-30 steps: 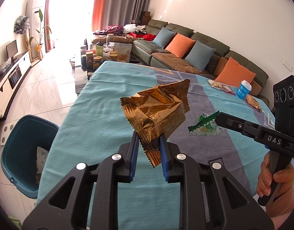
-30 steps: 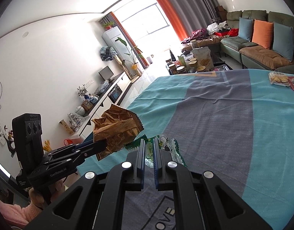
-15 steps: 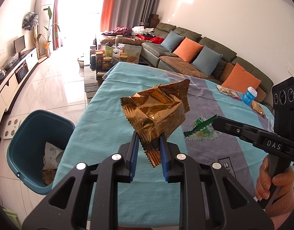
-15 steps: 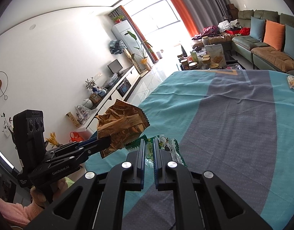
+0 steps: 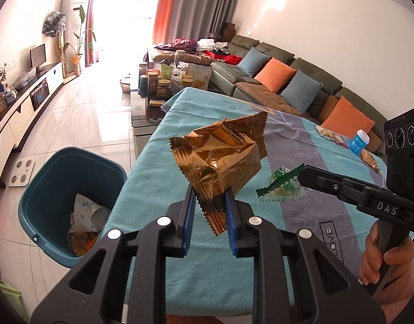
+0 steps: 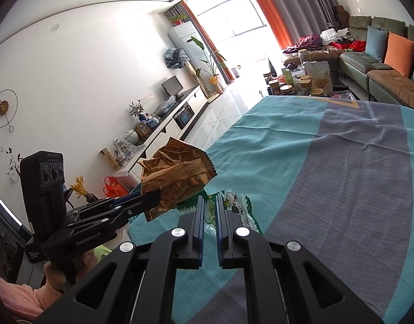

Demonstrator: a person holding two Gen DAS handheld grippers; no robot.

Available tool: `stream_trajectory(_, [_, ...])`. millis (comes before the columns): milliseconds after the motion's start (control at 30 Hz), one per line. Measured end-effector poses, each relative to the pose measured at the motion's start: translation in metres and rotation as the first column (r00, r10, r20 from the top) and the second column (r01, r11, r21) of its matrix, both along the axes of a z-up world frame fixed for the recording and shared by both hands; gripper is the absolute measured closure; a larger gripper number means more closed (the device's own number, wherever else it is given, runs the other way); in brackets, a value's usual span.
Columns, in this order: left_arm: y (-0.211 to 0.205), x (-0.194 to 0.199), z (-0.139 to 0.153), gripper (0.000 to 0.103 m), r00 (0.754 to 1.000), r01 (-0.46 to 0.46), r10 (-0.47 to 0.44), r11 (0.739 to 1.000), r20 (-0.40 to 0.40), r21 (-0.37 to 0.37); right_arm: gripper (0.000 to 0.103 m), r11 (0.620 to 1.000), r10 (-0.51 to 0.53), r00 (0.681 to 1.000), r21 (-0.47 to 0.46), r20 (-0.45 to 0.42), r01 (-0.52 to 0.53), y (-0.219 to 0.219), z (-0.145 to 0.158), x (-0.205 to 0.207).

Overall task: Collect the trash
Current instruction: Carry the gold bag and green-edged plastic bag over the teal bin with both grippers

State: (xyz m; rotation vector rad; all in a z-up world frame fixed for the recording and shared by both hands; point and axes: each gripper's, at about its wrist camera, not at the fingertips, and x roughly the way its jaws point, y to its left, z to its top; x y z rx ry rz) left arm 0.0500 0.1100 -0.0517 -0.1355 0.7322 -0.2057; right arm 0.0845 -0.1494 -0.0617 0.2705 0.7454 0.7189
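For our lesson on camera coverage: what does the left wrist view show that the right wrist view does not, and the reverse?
Only the left wrist view shows the bin with trash inside and the blue cup. Only the right wrist view shows the wall clock and the left gripper's camera. Both show the gold wrapper held in the left gripper, the green wrapper in the right gripper, and the sofa.

Two close wrist views facing forward, sharing gold wrapper (image 5: 223, 159), tablecloth (image 6: 341, 178)
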Motion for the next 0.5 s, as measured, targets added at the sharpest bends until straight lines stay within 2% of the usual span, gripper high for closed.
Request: stream_trajectory(500, [0.026,-0.005,-0.002,0.082,0.998,-0.057,0.057,0.998,0.002,-0.004,0.097,0.998,0.060,0.998,-0.003,0.002,-0.060,0.030,0.003,0.007])
